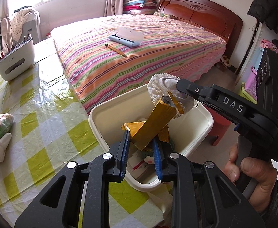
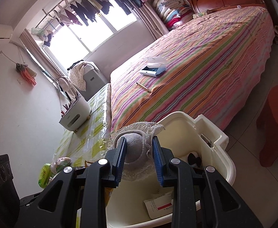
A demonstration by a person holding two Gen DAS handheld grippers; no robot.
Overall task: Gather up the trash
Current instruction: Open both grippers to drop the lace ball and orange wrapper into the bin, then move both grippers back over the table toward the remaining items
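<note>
Hovering over white bin (image 1: 205,122) rim, left gripper (image 1: 141,148) clamping gold wrapper (image 1: 154,125), right gripper (image 2: 139,159) clamping lace-edged sock (image 2: 135,148) — seemingly clear of rim.

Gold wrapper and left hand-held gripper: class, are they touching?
Touching. The left wrist view shows the gold wrapper pinched between the blue pads of the left hand-held gripper, above the bin.

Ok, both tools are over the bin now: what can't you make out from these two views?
- Bin floor: left wrist view, covered by the gold wrapper and left tool.
- Paper slip print: right wrist view, too small, partly behind the right tool.
- Sock underside: hidden by that tool's fingers.
- Bagged items: left view, cut by the edge.
</note>
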